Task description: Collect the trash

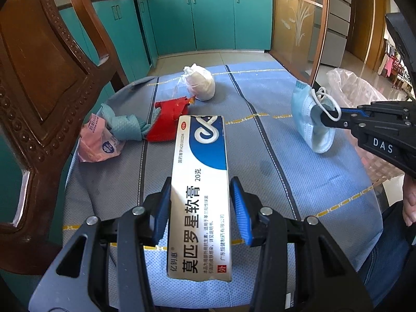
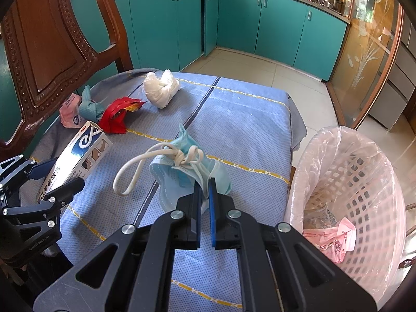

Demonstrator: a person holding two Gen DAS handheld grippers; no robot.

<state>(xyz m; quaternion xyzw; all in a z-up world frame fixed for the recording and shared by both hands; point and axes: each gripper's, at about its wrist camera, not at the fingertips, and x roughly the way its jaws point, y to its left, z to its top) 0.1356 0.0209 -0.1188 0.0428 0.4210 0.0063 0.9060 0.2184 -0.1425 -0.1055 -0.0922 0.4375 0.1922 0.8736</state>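
My left gripper (image 1: 200, 202) is shut on a white and blue ointment box (image 1: 201, 182) and holds it above the blue tablecloth; the box also shows in the right wrist view (image 2: 78, 158). My right gripper (image 2: 204, 192) is shut on a crumpled blue face mask (image 2: 182, 171) with white ear loops, held above the cloth; the mask also shows in the left wrist view (image 1: 309, 119). A white basket (image 2: 364, 182) lined with a pink bag stands beside the table at the right. On the cloth lie a red wrapper (image 1: 169, 122), a white wad (image 1: 200, 80), a pink packet (image 1: 98, 140) and a teal rag (image 1: 124, 127).
A carved wooden chair back (image 1: 39, 78) stands close at the left of the table (image 2: 247, 130). Teal kitchen cabinets (image 2: 273, 20) line the far wall. A glass door with a wooden frame (image 2: 371, 52) is at the right. Pink trash (image 2: 332, 236) lies in the basket.
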